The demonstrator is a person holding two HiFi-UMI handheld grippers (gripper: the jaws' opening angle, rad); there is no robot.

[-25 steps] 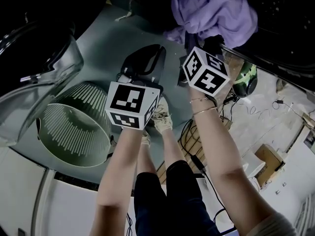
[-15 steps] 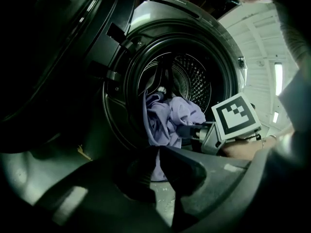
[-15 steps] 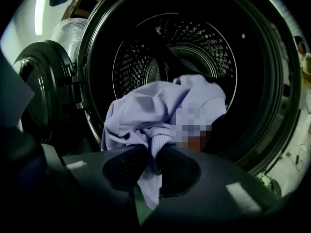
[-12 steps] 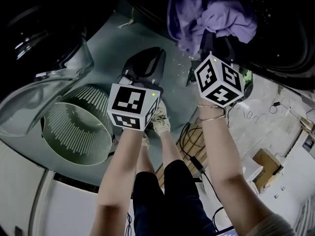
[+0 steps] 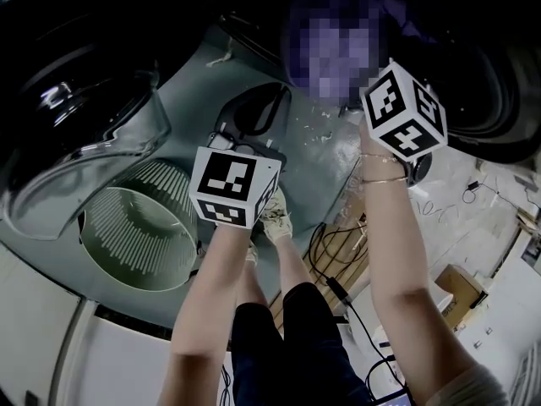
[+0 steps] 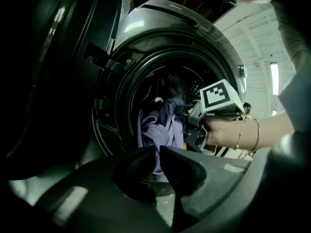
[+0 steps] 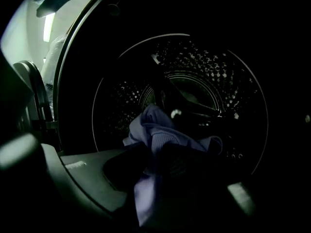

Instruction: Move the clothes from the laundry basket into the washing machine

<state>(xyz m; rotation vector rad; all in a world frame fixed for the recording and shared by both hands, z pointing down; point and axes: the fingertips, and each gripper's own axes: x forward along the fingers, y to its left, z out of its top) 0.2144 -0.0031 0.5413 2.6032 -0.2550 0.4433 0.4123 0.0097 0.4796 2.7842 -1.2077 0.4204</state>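
Holding the left gripper (image 6: 158, 154) with jaws together on nothing, short of the washing machine (image 6: 160, 28); pinching the right gripper (image 7: 158, 161), its jaws having just been closing, on a bunched fold of the lilac garment (image 7: 155, 130) at the drum mouth; judging it soft, light and limp, best taken by gathered folds; beyond, facing the perforated metal drum (image 7: 204, 67).

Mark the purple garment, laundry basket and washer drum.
purple garment (image 7: 158, 130): right gripper view, bunched fold.
laundry basket (image 5: 135, 214): head view, ribbed inner wall.
washer drum (image 7: 204, 62): right gripper view, perforated wall.
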